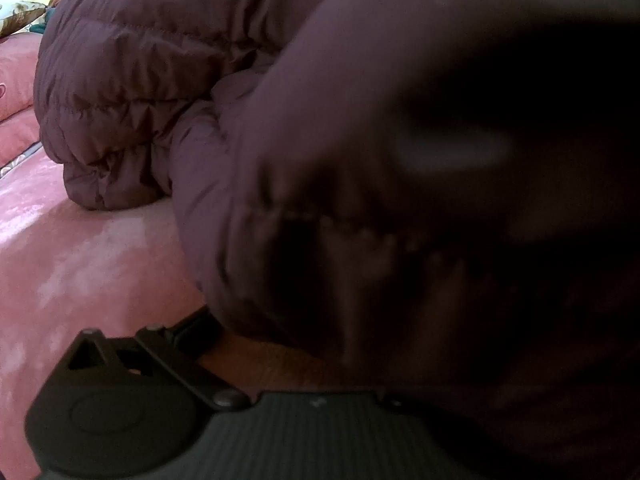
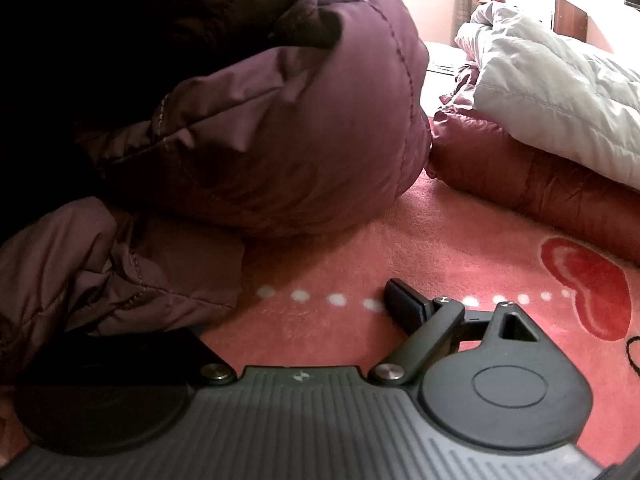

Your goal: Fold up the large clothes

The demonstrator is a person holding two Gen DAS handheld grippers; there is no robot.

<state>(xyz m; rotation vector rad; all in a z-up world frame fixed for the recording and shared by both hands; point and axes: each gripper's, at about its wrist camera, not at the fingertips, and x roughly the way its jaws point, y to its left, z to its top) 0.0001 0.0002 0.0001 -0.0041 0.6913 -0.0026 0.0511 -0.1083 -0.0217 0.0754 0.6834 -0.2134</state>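
A mauve quilted puffer jacket [image 1: 152, 80] lies bunched on a pink blanket [image 1: 80, 264]. In the left wrist view a fold of it bulges close over the lens and covers the right side of my left gripper [image 1: 320, 336]. Only that gripper's left finger [image 1: 196, 326] shows, set wide at the jacket's edge. In the right wrist view the jacket [image 2: 280, 140] is heaped at the left and its hem hides the left finger of my right gripper [image 2: 280, 304]. The right finger [image 2: 404, 300] stands free over the blanket [image 2: 340, 248]. Both jaws stand wide apart.
A white quilted coat [image 2: 540, 92] rests on a dark red puffer garment [image 2: 520, 184] at the right. The blanket has a red heart [image 2: 588, 288] and a row of white dots. Pink pillows [image 1: 16, 76] lie at the far left. A wooden cabinet [image 2: 568, 16] stands behind.
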